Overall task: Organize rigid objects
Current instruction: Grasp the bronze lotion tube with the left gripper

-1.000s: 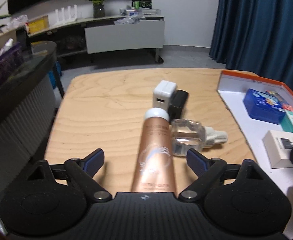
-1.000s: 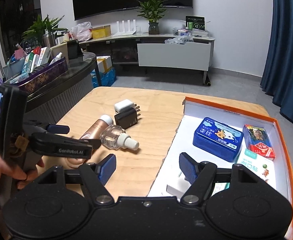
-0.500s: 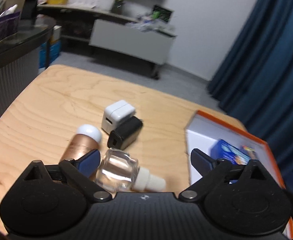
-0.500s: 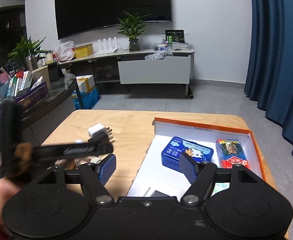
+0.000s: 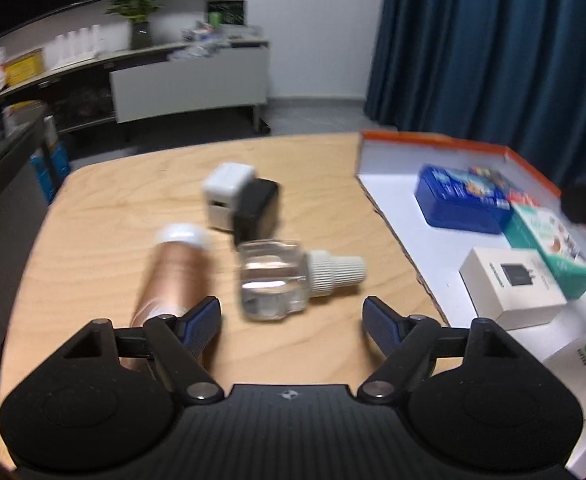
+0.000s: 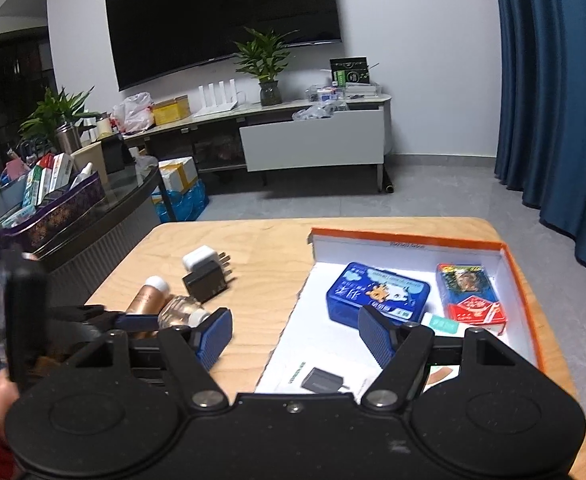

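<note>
Left wrist view: we see our left tongs (image 5: 293,322) with their jaws closing and nothing pressed between them yet; the clear glass bottle (image 5: 271,280) lies just ahead of the gap, a little toward the left finger (image 5: 203,318), on the wooden table (image 5: 101,208). Its long axis runs across the tongs, ribbed white cap (image 5: 335,272) pointing toward the right finger, so we judge the jaws would meet it end to end rather than across its body. It is squat, transparent and glossy. The copper tube (image 5: 173,276) lies beside it, partly behind the left finger, and the white charger (image 5: 225,188) and black charger (image 5: 257,208) sit farther ahead, touching each other. The orange-rimmed tray (image 5: 413,140) lies off to the right, already holding boxes. Right wrist view: our right tongs (image 6: 293,338) stand open and empty, over the near edge of the tray. From here the bottle lies far to the left, just beyond the left tongs, so we judge the left hand much the nearer to it.
</note>
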{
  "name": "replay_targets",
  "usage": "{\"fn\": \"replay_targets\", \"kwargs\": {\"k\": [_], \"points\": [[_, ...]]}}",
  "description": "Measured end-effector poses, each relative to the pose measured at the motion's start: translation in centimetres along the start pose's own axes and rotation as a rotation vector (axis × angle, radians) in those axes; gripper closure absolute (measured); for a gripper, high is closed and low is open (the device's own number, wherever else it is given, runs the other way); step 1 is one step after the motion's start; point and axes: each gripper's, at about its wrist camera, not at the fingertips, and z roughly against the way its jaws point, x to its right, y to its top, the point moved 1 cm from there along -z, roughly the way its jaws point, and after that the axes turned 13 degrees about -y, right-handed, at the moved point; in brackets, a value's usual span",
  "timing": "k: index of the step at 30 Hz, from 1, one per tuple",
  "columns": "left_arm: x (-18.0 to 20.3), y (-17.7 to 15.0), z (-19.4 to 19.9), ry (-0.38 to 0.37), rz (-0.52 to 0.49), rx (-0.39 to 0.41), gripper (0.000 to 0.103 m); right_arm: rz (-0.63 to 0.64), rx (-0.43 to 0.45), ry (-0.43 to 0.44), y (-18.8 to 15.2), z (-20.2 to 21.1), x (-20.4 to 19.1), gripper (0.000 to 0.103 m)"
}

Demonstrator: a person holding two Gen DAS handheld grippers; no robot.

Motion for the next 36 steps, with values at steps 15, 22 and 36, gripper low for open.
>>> {"fn": "replay_targets", "kwargs": {"k": [15, 22, 36], "points": [[-3.9, 1.4, 0.3, 0.088, -0.420, -0.074, 0.010, 0.134, -0.042, 0.068, -0.2, -1.1, -5.7, 0.020], [-6.9, 2.9, -1.9, -0.130, -0.393, -0.133, 0.039, 0.137, -0.073, 0.070, 0.2, -2.5, -6.6, 0.020], [-8.4, 2.0, 0.4, -0.148, -0.161, -0.082, 0.067, 0.418, -0.163, 0.237, 1.1, -8.7, -10.8, 0.019]]}}
